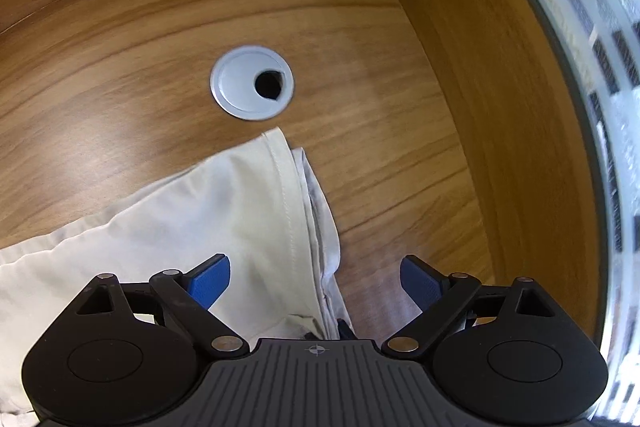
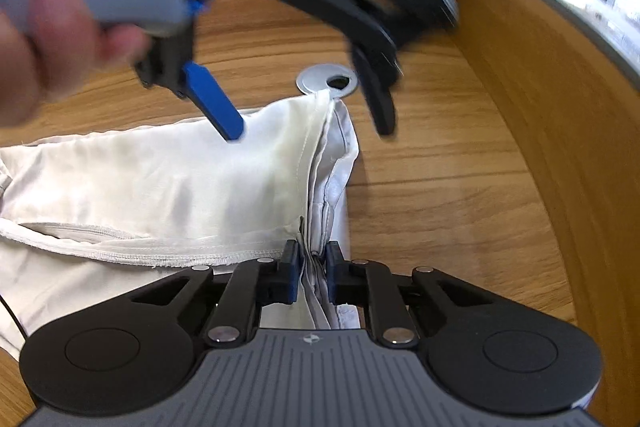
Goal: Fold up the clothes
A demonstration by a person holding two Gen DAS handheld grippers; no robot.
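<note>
A cream-white garment [image 1: 224,203] lies folded in layers on the wooden desk [image 1: 380,155], its stitched hem running toward the far corner. My left gripper [image 1: 314,267] hovers open over that hem; one blue pad [image 1: 208,279] is above the cloth and the other above bare wood. In the right wrist view the garment [image 2: 180,179] spreads to the left, and my right gripper [image 2: 312,263] is shut on its stacked near edge, the layers pinched between the blue pads. The left gripper [image 2: 308,123] hangs open above the cloth's far corner, held by a hand [image 2: 48,47].
A grey cable grommet [image 1: 252,81] with a dark hole sits in the desk just beyond the garment's corner. A wooden side panel [image 1: 480,67] walls the desk on the right, with a bright window behind it. Bare wood lies between cloth and panel.
</note>
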